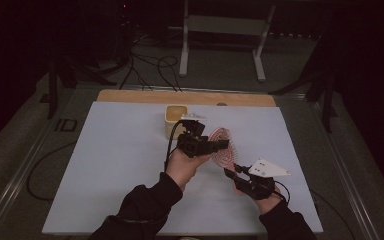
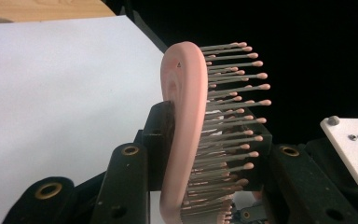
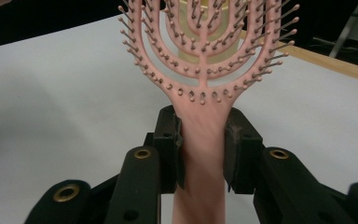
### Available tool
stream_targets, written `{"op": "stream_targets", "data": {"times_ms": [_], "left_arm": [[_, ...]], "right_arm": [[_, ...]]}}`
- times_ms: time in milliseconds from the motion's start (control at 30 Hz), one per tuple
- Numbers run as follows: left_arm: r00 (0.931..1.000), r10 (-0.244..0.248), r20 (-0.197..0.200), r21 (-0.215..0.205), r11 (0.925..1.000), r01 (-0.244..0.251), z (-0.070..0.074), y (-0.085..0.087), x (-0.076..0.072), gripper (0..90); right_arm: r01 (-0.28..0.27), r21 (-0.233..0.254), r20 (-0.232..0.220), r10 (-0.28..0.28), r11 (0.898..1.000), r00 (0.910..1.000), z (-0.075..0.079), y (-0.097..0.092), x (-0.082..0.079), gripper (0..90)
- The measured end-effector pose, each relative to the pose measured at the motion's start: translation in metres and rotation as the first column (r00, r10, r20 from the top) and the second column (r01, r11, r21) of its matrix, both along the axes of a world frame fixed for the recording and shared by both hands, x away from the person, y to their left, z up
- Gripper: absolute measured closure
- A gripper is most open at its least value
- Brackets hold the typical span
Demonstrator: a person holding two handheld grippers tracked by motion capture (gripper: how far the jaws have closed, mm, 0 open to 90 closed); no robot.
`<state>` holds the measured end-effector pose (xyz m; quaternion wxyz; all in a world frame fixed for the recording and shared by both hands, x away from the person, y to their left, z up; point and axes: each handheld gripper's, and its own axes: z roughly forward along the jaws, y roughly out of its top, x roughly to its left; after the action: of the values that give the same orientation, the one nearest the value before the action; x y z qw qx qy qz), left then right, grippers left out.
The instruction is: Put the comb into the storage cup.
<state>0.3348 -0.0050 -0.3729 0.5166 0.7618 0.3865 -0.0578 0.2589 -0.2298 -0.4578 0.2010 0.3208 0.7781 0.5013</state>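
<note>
Dim room, white sheet (image 1: 120, 165) over the table, a cream cup (image 1: 175, 120) at the far middle. Held above the sheet between both hands: a pink hairbrush (image 1: 222, 147). Right gripper (image 1: 232, 172) clamped on the handle, pads pressing either side of it. Left gripper (image 1: 215, 145) closed across the head, one pad on the smooth back, the other among the bristles (image 2: 233, 93). Judged a handover, both claws gripping at once. Next: loosen one grip without tipping the brush. Long axis running from right gripper toward the cup, head far, handle near, lifted off the sheet.
</note>
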Motion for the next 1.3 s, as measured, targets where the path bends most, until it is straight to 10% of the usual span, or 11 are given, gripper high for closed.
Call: {"op": "stream_targets", "data": {"times_ms": [467,1000,1300], "left_arm": [[0.9952,-0.035,0.092,0.037,0.9988,0.031,0.011,-0.008,-0.007,65.3],[0.9854,-0.050,0.163,0.035,0.9984,0.045,0.022,-0.007,-0.010,65.6],[0.9792,-0.024,0.201,0.027,0.9995,0.019,0.029,0.004,-0.009,65.7]], "right_arm": [[0.003,0.032,0.012,-0.003,0.999,0.9999,0.001,-0.002,0.000,69.1],[-0.020,0.063,-0.055,0.023,0.998,0.9982,-0.003,-0.002,0.002,15.2],[-0.049,0.079,-0.083,0.055,0.996,0.9950,-0.006,-0.003,0.002,10.1]]}}
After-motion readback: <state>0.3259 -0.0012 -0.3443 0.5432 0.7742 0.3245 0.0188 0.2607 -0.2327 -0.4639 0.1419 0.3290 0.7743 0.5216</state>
